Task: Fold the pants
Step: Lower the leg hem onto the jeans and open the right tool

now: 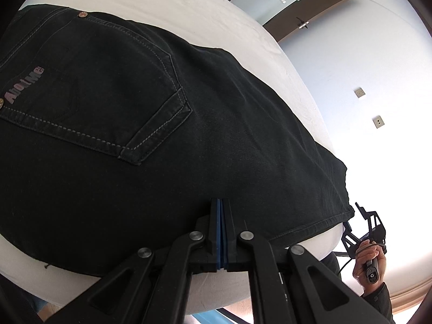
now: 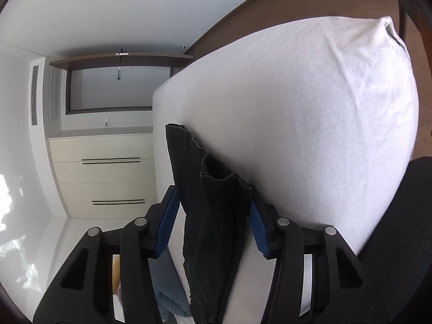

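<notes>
Black pants (image 1: 189, 135): spread flat across a white bed (image 1: 189, 8), seat side up, one stitched back pocket (image 1: 94, 102) showing with a lettered patch and copper rivets; hem end lying at the right edge of the mattress. Left gripper (image 1: 222, 208): blue pads pressed together with no visible gap, tips resting at the near edge of the dark cloth; whether any fabric is pinched between them cannot be told. Right gripper (image 2: 213, 216): jaws partly apart, the hanging hem of the pants (image 2: 213, 202) between the two blue pads; the right pad sits against the cloth, the left pad stands clear of it, so nothing is clamped. Right hand (image 1: 368, 267): seen from the left wrist view at the bed's right corner, wrapped round the gripper handle, dark sleeve at the wrist. Background: white drawers (image 2: 105, 172), wooden headboard (image 2: 297, 2), white walls
</notes>
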Demonstrator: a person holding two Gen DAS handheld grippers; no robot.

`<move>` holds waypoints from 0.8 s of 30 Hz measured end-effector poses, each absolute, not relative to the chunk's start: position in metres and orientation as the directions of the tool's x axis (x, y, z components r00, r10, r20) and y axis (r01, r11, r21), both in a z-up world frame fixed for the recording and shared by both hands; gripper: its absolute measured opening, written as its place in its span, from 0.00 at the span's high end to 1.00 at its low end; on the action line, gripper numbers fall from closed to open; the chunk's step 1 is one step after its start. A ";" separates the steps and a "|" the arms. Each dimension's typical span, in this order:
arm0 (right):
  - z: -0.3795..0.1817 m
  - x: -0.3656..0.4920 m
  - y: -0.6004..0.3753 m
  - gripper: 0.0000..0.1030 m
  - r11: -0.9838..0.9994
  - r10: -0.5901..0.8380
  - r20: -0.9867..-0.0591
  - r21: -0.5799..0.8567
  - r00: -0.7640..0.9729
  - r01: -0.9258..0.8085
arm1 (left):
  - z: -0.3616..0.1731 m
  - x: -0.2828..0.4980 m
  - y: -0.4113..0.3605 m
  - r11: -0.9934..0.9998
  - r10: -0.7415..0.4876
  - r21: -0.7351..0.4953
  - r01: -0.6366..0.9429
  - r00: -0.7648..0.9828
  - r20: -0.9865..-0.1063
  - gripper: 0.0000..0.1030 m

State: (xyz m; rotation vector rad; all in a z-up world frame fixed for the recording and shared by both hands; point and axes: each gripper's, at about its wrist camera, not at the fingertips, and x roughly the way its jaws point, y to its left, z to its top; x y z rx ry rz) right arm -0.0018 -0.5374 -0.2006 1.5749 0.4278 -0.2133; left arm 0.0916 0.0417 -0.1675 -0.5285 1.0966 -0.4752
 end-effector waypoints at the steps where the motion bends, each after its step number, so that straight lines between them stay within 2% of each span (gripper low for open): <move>1: -0.203 0.003 -0.537 0.65 -0.015 0.135 -0.389 0.919 0.912 0.394 | -0.168 0.092 0.042 0.782 -0.601 -0.615 0.101 0.382 -0.702 0.96; 5: -0.211 0.017 -0.534 0.69 -0.073 0.112 -0.340 0.934 0.934 0.349 | -0.168 0.092 0.044 0.786 -0.597 -0.610 0.103 0.381 -0.705 0.96; 9: -0.216 0.034 -0.533 0.87 -0.090 0.110 -0.333 0.935 0.937 0.343 | -0.168 0.091 0.045 0.790 -0.592 -0.604 0.103 0.382 -0.710 0.96; 10: -0.216 0.038 -0.533 0.89 -0.078 0.109 -0.340 0.934 0.934 0.349 | -0.167 0.091 0.044 0.792 -0.590 -0.602 0.102 0.381 -0.712 0.96; 13: -0.214 0.042 -0.529 0.90 -0.062 0.103 -0.346 0.933 0.932 0.354 | -0.154 0.091 0.038 0.816 -0.561 -0.567 0.112 0.389 -0.730 0.98; 18: -0.207 0.050 -0.524 0.91 0.011 0.091 -0.394 0.919 0.915 0.395 | -0.115 0.099 0.003 0.774 -0.626 -0.595 0.215 0.400 -0.669 0.99; 24: -0.182 0.071 -0.520 0.91 0.156 0.061 -0.492 0.864 0.868 0.479 | -0.122 0.122 -0.046 0.761 -0.648 -0.589 0.271 0.344 -0.680 0.99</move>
